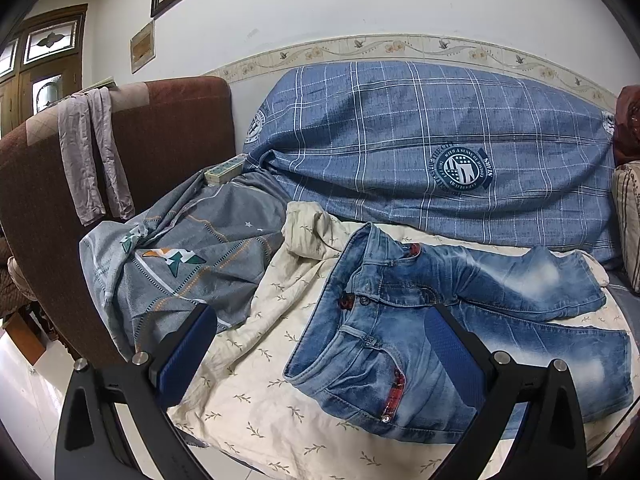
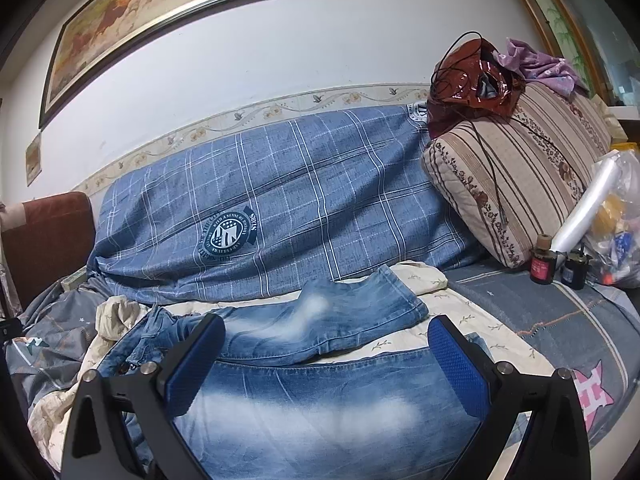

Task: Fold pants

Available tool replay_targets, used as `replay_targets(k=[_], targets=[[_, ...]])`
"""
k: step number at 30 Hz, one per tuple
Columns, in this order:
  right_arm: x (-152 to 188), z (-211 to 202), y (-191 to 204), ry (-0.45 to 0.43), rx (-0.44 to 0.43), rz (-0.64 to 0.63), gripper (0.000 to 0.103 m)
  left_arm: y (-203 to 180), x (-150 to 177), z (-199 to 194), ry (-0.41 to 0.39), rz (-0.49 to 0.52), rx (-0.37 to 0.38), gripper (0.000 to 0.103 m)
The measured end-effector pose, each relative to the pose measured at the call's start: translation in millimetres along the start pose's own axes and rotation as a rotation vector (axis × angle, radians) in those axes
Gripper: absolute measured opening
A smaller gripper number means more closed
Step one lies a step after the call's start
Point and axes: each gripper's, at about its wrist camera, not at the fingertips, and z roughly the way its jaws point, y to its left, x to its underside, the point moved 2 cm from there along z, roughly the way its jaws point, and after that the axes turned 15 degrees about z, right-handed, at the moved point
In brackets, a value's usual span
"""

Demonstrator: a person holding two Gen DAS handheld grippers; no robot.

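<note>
Left wrist view: our left hand-held gripper (image 1: 320,356) hangs released, fingers spread wide, grasping nothing. We see the jeans (image 1: 452,332) lying unfolded on a cream leaf-print sheet (image 1: 256,364) over the sofa, waistband toward 7 o'clock, legs running toward 3 o'clock. One blue pad (image 1: 452,344) hides part of the hip, and the near leg's hem is cut off at the frame edge.

Right wrist view: our right hand-held gripper (image 2: 328,364) is likewise released and holds nothing, hovering over the near leg of the jeans (image 2: 320,408). The far leg's hem points to 1 o'clock. At 3 o'clock, two small bottles (image 2: 556,266) stand beside a striped cushion (image 2: 516,184); their labels are unreadable.
</note>
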Motion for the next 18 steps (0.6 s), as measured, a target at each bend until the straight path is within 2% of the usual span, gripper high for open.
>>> replay_targets(k=[18], targets=[[3.3, 3.2, -0.3, -0.004, 0.009, -0.017, 0.103, 0.7, -2.4, 0.0, -0.008, 0.008, -0.001, 0.103]])
